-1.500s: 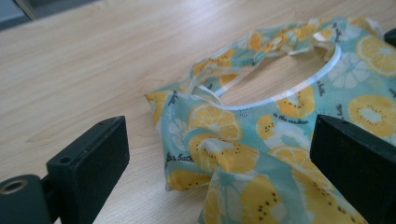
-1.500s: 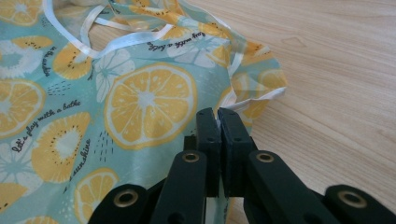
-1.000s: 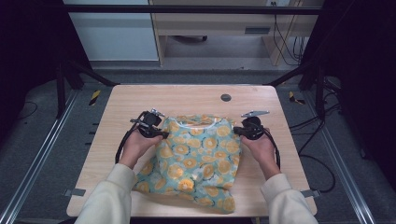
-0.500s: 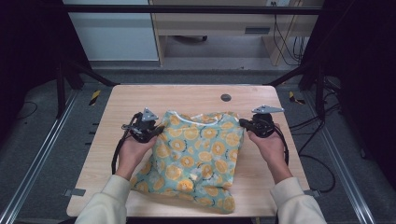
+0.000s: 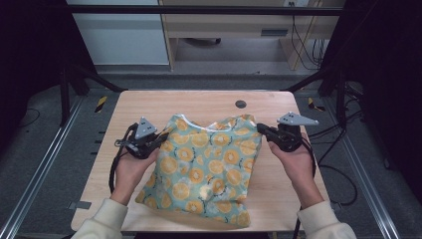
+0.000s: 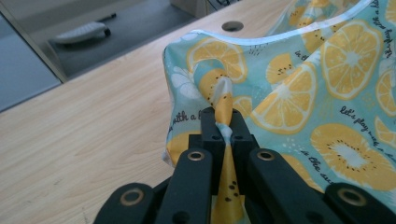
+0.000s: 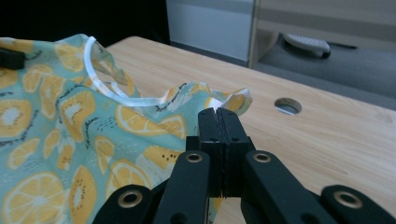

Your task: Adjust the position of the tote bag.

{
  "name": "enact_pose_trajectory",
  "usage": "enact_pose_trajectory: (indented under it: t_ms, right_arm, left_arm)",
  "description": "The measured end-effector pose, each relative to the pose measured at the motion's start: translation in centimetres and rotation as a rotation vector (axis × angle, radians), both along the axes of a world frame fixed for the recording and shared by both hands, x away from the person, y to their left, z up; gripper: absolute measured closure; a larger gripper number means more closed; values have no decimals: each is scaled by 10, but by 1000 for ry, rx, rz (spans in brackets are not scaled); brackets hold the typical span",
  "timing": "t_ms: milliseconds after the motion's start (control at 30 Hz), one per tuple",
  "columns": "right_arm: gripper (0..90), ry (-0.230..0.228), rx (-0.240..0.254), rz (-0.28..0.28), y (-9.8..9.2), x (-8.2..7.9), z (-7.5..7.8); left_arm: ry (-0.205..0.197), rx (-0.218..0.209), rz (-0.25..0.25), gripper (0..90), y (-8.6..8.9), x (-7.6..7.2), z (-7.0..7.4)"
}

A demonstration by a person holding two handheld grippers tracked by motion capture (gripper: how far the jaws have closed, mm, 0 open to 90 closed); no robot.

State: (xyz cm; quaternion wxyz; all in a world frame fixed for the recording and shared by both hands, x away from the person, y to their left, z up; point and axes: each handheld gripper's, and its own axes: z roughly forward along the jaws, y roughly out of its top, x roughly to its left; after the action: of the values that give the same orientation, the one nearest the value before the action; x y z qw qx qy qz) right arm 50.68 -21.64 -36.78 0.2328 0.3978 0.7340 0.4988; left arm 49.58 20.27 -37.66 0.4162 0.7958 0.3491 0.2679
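A teal child's T-shirt [image 5: 206, 167] printed with orange and lemon slices lies on the light wooden table [image 5: 149, 104], spread from its white-trimmed neckline at the far side down to the hem at the near edge, where the cloth bunches slightly. The left tool [image 5: 158, 141] sits at the shirt's left shoulder, held in the person's left hand [image 5: 130, 167]; in the left gripper view its jaws are pressed together on a pinched fold of the printed fabric [image 6: 224, 100], which rises between them in a narrow twist. The right tool [image 5: 261, 130] is at the shirt's right shoulder, gripped by the right hand [image 5: 297, 162]; in the right gripper view its jaws stand closed, with the edge of the fabric [image 7: 140, 121] drawn into them from the left and a small corner of cloth poking up just beyond the tips. A round cable hole [image 5: 241, 104] in the table lies beyond the neckline, apart from the shirt. Grey three-cornered plates top both tools.
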Motion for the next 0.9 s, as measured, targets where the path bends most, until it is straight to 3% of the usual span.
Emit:
enact_pose_trajectory:
  t_ms: [33,133,167,267,567,900]
  right_arm:
    - [898,-30,-1,19,1,-11,4]
    - [898,-44,0,32,1,-20,5]
    - [898,-57,4,41,1,-30,7]
    - [898,-69,0,53,1,-40,7]
    - [897,-80,10,86,2,-71,0]
    - [897,-82,17,132,5,-99,-11]
  left_arm:
    - [-19,-9,-2,892,3,-9,1]
    - [-31,-17,-5,892,6,-16,1]
    - [-51,-34,-9,892,8,-28,1]
    - [-69,-45,-14,892,10,-38,-1]
    - [-92,-110,-19,892,20,-67,-8]
    - [-87,-191,-48,892,37,-98,-18]
